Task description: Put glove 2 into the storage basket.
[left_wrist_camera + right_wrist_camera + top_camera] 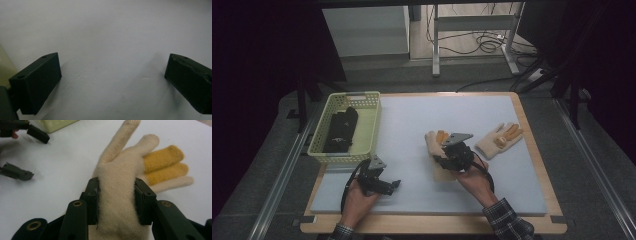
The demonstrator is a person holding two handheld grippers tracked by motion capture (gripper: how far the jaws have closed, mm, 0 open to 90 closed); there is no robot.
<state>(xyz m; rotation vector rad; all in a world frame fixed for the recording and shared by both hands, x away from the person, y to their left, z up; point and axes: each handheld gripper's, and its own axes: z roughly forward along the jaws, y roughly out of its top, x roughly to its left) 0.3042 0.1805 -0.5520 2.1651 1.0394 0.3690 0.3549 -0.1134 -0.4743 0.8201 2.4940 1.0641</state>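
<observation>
A cream knitted glove (120, 170) with two yellow fingers lies palm-flat on the white mat (412, 115). My right gripper (117, 195) is shut on it, with the pads squeezing the palm from both sides. From above, that glove (434, 141) sticks out to the upper left of the right gripper (443, 159). A matching cream glove (499, 140) lies flat to the right, apart from it. My left gripper (393, 185) rests low over the mat near the front left, with its jaws wide apart. Nothing is between them in the left gripper view (112, 77).
A pale yellow-green basket (339, 159) stands at the mat's left edge with black gloves (341, 130) inside. In the right gripper view the basket's corner (57, 123) and the left gripper (27, 152) appear at the upper left. Wooden table edges frame the mat.
</observation>
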